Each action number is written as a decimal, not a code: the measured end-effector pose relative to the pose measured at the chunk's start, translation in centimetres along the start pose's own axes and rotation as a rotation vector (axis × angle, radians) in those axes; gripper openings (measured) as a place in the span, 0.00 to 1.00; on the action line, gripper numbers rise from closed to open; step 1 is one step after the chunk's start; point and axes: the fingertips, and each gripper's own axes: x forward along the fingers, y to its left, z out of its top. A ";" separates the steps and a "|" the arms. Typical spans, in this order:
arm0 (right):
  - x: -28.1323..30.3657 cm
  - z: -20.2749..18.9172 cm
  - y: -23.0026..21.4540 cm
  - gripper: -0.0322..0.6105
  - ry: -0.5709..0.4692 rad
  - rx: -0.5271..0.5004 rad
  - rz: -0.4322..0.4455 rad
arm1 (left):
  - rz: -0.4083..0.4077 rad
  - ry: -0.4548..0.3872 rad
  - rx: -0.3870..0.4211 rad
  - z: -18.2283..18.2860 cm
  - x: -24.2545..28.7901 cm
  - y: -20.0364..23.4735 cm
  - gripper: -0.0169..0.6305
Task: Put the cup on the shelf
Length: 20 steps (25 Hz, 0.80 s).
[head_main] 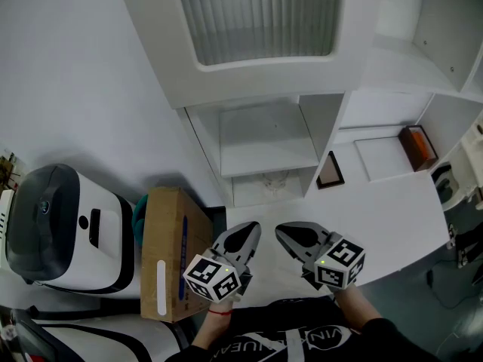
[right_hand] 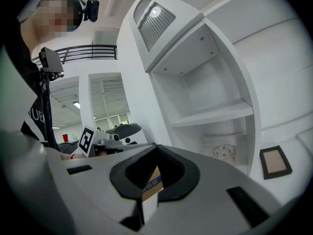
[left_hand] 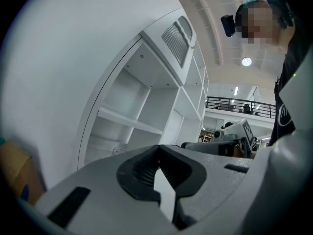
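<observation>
A clear glass cup (head_main: 275, 179) stands in the lowest compartment of the white shelf unit (head_main: 268, 157), under two bare shelf boards. The right gripper view shows this cup (right_hand: 224, 152) low in the open bay, and the left gripper view shows only a faint bit of it (left_hand: 119, 151). My left gripper (head_main: 250, 230) and right gripper (head_main: 284, 232) hover side by side in front of the shelf unit, well short of the cup. Both are shut with nothing held: the jaws meet at the tips in the left gripper view (left_hand: 157, 149) and in the right gripper view (right_hand: 155, 148).
A dark picture frame (head_main: 330, 170) leans beside the shelf bay on the white counter (head_main: 392, 202). A brown box (head_main: 417, 146) sits further right. A cardboard box (head_main: 170, 251) and a white and black machine (head_main: 64, 228) stand on the left.
</observation>
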 end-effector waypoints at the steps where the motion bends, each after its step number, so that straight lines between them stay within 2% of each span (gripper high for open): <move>1: 0.1 -0.1 0.0 0.05 0.002 0.002 0.002 | 0.001 0.001 -0.001 0.0 -0.1 0.1 0.04; 20: 0.1 -2.0 -0.5 0.05 0.046 0.047 0.006 | 0.010 0.031 -0.043 -1.1 0.3 1.2 0.04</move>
